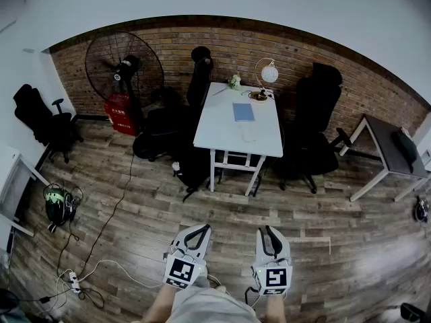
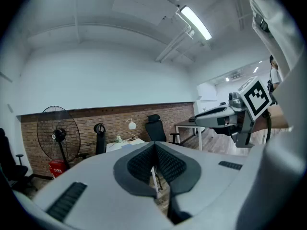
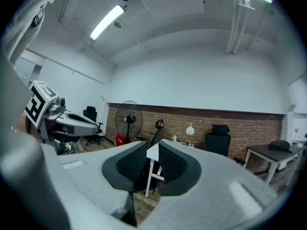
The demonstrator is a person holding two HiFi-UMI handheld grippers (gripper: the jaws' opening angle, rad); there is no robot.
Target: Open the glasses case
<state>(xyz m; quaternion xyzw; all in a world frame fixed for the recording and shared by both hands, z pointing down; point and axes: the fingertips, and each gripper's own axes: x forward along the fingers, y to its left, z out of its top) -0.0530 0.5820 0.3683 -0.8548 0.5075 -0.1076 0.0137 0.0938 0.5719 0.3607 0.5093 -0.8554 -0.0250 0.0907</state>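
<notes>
L gripper (image 1: 203, 229) jaws closed, empty, R gripper (image 1: 264, 230) same, both well apart from white table (image 1: 219, 132), blue book (image 1: 243, 112) mid-tabletop

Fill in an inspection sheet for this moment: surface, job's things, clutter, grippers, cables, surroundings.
Surface: white table, far ahead of both grippers.
Job's things: no glasses case can be made out; a pale small object on the table is too small to tell.
Clutter: blue flat item, lamp and small plant on the table.
Grippers: left gripper and right gripper, jaws together on each, nothing between them, held over the floor.
Cables: black cord and power strip on the floor at the left.
Surroundings: standing fan, black office chairs, second desk.
</notes>
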